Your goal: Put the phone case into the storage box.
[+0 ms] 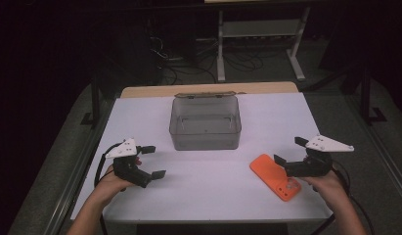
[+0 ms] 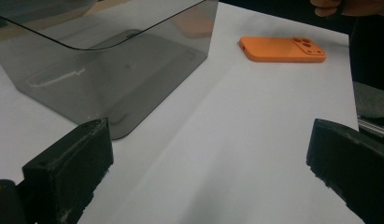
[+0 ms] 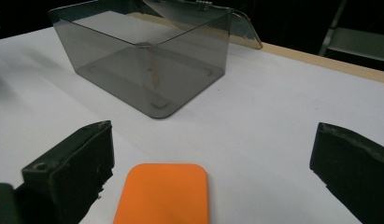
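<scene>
L gripper [image 1: 152, 161] sits at table [image 1: 208, 196] left, jaws spread, nothing held. Grey bin [image 1: 205, 123] mid-table, lid hinged back, nothing btwn it and either gripper. Orange case [image 1: 276, 176] front right, by R gripper [image 1: 290, 153], jaws wide, released. L gripper view shows case's camera cutouts.

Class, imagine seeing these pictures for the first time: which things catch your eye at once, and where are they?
The bright orange phone case stands out, lying flat near the table's front right, just before the open right hand-held gripper. Next comes the smoky clear plastic box, open-topped, at the middle of the white table. The left hand-held gripper waits open at front left.
</scene>
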Demonstrator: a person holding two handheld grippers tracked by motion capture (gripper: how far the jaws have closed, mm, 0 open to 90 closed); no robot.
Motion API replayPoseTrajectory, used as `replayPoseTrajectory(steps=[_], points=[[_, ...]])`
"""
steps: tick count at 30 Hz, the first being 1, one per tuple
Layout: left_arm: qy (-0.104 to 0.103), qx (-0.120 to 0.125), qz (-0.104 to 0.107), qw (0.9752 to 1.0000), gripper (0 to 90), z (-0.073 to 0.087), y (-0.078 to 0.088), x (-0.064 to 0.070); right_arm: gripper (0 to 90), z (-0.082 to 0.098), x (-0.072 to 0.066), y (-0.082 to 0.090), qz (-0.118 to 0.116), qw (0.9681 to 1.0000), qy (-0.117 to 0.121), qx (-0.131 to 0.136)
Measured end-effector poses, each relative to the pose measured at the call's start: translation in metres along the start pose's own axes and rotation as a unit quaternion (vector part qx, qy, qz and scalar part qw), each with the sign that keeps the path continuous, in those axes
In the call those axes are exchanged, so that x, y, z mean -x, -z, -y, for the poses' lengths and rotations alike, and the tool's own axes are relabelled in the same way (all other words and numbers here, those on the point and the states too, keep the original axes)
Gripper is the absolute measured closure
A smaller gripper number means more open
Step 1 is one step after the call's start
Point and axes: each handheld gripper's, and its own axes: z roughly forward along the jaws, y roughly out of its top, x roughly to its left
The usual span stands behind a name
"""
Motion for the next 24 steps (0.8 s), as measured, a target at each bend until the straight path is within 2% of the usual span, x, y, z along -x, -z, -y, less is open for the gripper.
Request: replayPoseTrajectory(steps=[24], points=[[0.002,0.000,-0.001,1.0000,0.3,0.0001,-0.0011,0.0005,0.0,-0.0049,-0.0066,0.0057,-0.002,0.9999,-0.004,-0.015]])
